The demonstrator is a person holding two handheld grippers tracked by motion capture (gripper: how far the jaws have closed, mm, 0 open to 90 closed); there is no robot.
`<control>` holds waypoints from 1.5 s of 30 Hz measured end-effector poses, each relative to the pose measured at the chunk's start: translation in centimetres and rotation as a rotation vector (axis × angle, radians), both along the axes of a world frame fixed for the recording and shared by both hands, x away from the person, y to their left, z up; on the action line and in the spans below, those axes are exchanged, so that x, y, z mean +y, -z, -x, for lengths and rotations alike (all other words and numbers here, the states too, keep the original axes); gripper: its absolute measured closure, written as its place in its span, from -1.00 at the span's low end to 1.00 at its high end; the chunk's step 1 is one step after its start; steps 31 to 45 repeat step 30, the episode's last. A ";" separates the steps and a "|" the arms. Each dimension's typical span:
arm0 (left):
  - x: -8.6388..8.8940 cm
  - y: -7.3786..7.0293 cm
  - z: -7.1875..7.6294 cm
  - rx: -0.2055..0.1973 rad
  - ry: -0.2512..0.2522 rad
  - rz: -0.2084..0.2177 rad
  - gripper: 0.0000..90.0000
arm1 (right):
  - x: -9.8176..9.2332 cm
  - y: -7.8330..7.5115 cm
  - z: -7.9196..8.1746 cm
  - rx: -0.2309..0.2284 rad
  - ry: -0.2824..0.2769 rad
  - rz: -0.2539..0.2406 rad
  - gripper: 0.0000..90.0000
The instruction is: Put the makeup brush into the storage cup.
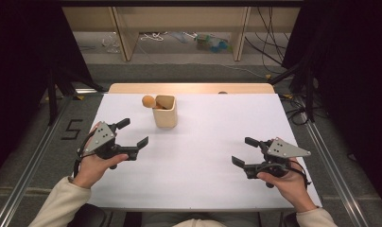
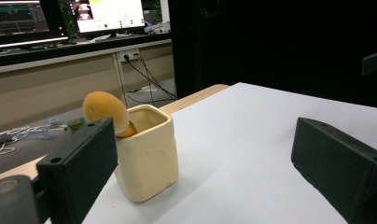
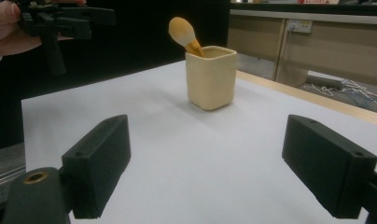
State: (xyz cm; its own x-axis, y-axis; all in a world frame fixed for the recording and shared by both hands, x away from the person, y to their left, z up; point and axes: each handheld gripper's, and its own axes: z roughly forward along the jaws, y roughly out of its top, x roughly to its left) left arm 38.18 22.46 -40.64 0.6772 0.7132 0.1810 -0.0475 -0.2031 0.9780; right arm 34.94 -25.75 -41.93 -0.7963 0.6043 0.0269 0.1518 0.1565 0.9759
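A cream square cup (image 1: 165, 114) (image 2: 147, 157) (image 3: 211, 77) stands on the white table toward the back, left of centre. An orange-headed brush (image 1: 149, 101) (image 2: 105, 110) (image 3: 183, 32) leans out of it to the left. My left gripper (image 1: 132, 134) (image 2: 203, 168) is held over the table's left side, in front of and left of the cup, open and empty. My right gripper (image 1: 246, 152) (image 3: 219, 163) hovers at the right front, also open with nothing between its jaws. In the right gripper view the left gripper (image 3: 65, 21) and its hand appear at the top left.
The white table top (image 1: 203, 142) has a wooden strip (image 1: 191, 88) along its far edge. Wooden furniture legs and cables lie on the floor beyond. Metal rails run along both sides of the table. Monitors (image 2: 107, 14) stand on a bench behind.
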 end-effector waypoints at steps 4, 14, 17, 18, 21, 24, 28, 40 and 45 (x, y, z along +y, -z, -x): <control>0.3 0.3 0.4 0.002 -0.001 -0.003 -0.86 | -0.1 0.0 0.0 0.000 -0.001 0.003 -0.64; 0.5 0.8 0.8 0.001 0.003 -0.012 -0.86 | -0.1 0.1 -0.1 0.006 0.015 0.010 -0.64; 0.4 0.9 0.8 0.002 0.005 -0.013 -0.86 | -0.1 0.1 -0.1 0.007 0.009 0.008 -0.64; 0.3 0.9 0.8 0.003 0.005 -0.017 -0.86 | -0.1 0.1 -0.1 0.004 0.009 0.008 -0.64; 0.3 1.1 0.7 0.005 0.004 -0.022 -0.86 | -0.1 0.1 -0.1 0.005 0.010 0.007 -0.64; 0.1 1.1 0.8 0.007 0.004 -0.025 -0.86 | -0.1 0.1 -0.1 0.004 0.019 0.007 -0.64; 0.0 1.2 0.8 0.011 0.003 -0.029 -0.86 | -0.1 0.1 -0.1 0.003 0.012 0.004 -0.64; 0.0 1.3 0.8 0.010 0.003 -0.029 -0.86 | -0.1 0.1 -0.2 0.004 0.013 0.004 -0.64; 0.0 1.3 0.8 0.010 0.003 -0.029 -0.86 | -0.1 0.1 -0.2 0.004 0.013 0.004 -0.64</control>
